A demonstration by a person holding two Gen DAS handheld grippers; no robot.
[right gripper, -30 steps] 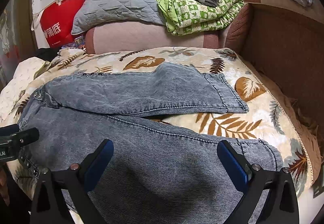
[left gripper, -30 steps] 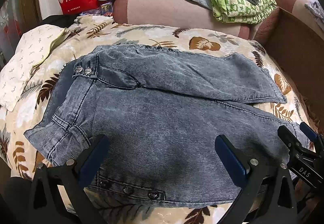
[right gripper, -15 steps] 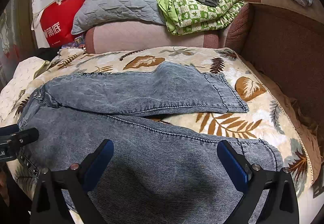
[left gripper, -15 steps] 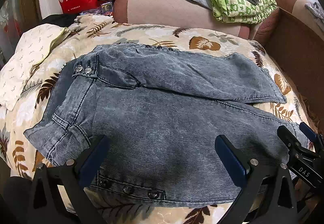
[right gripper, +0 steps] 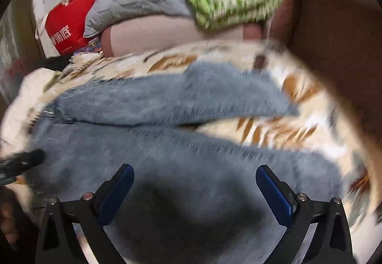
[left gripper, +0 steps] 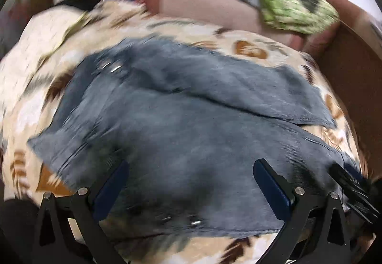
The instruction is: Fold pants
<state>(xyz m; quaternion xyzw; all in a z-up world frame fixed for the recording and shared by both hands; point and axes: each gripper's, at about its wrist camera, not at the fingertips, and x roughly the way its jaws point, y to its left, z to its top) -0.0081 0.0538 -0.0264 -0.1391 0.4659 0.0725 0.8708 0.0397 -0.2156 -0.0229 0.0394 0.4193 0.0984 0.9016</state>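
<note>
The leaf-print blanket [right gripper: 298,135] gives a broad flat bed for folding. On it the pants [left gripper: 191,125] lie spread, 2 legs apart. Over the near leg hang the left gripper [left gripper: 191,188] and right gripper [right gripper: 194,192], jaws wide, gripping nothing, probably poised to pinch its edge.

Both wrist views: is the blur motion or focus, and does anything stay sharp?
Left wrist view: jeans and bedspread streak, so motion blur; left gripper fingers stay crisp. Right wrist view: the same, right gripper sharp, smear heaviest at right.
</note>
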